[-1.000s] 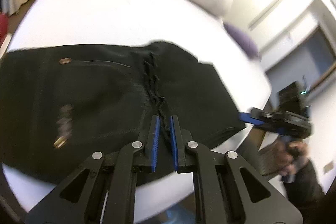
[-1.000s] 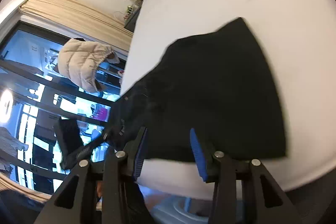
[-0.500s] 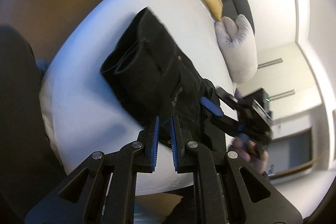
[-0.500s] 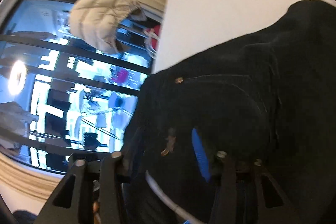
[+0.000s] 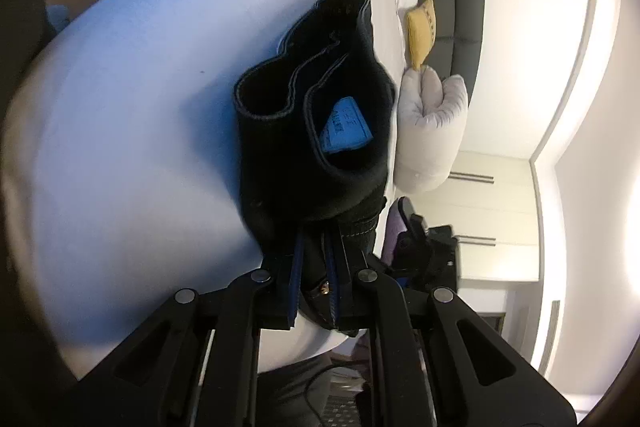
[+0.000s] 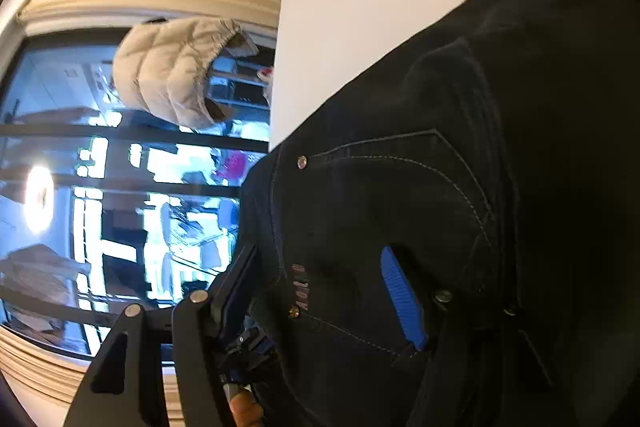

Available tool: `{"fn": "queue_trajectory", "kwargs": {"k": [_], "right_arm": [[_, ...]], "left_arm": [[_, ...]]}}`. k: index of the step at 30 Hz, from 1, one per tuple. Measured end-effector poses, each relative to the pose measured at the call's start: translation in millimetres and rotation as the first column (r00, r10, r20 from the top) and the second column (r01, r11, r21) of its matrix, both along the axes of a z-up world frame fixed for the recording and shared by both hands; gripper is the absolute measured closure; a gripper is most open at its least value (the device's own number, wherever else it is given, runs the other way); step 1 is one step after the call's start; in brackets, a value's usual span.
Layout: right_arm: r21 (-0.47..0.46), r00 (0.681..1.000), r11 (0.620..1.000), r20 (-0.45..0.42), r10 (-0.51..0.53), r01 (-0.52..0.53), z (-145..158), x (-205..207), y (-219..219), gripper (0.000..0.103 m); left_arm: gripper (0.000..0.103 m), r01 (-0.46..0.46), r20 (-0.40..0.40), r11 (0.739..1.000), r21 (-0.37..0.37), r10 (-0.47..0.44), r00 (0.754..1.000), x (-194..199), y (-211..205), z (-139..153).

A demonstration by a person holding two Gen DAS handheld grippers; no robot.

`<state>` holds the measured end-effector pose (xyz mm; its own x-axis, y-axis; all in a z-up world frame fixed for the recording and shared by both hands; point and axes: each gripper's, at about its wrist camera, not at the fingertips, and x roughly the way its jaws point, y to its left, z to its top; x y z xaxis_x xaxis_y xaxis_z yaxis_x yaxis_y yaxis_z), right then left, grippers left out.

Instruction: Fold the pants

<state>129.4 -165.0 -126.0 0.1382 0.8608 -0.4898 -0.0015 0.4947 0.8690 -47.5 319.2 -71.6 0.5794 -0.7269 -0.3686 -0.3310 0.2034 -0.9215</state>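
**Now the pants are off the bed and in both grippers**

Just a second ago the pants [image 5: 312,155] lay flat and spread on the white bed [image 5: 132,131], with the left gripper [image 5: 314,263] at the crotch seam and the right gripper [image 6: 324,291] standing off the near edge with its jaws wide apart. Half a second ago the cloth was already bunching as the left wrist rolled over. At this moment the left view shows the pants hanging in a thick bundle from the left gripper, the waistband gaping toward the camera with a blue label [image 5: 346,127] inside, and only the far part of the cloth seems to rest on the bed.

Left jaws are clamped on a wad of denim; a rivet shows between the blue pads. Right jaws are apart and have come up onto the pocket area: one blue pad [image 6: 402,297] lies against the cloth, the other finger sits off the pants' edge, so the fabric is between them but not yet pinched.

My reading: the flat layout has been given up for a lift, likely to double the pants over or turn them. Closing the right jaws on the waistband side looks like the next need; with one grip only, the heavy denim may sag or twist. A grey pillow [image 5: 432,131] and yellow cushion [image 5: 420,31] lie beyond, well clear.
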Motion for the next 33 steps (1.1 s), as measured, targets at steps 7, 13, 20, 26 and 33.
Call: {"fn": "queue_trajectory", "kwargs": {"k": [7,13,20,26,33], "right_arm": [[-0.051,1.000,0.998,0.013,0.022,-0.021,3,-1,8,0.044],[-0.053,0.999,0.998,0.023,0.026,-0.025,4,-4,2,0.044],[-0.056,0.999,0.998,0.030,0.031,-0.029,4,-4,1,0.044],[-0.034,1.000,0.999,0.007,0.028,-0.028,7,-3,2,0.044],[-0.054,0.998,0.996,-0.015,0.067,-0.068,0,2,15,0.046]], "left_arm": [[0.023,-0.075,0.069,0.997,0.001,0.075,0.995,-20,13,9],[0.019,-0.059,0.097,0.994,0.093,0.050,0.994,-12,19,8],[0.036,-0.103,0.080,0.988,0.112,0.094,0.992,6,13,17],[0.078,-0.076,0.058,0.987,0.143,0.068,0.996,9,7,16],[0.086,-0.066,0.116,0.977,0.203,0.042,0.992,19,-4,39]]}}
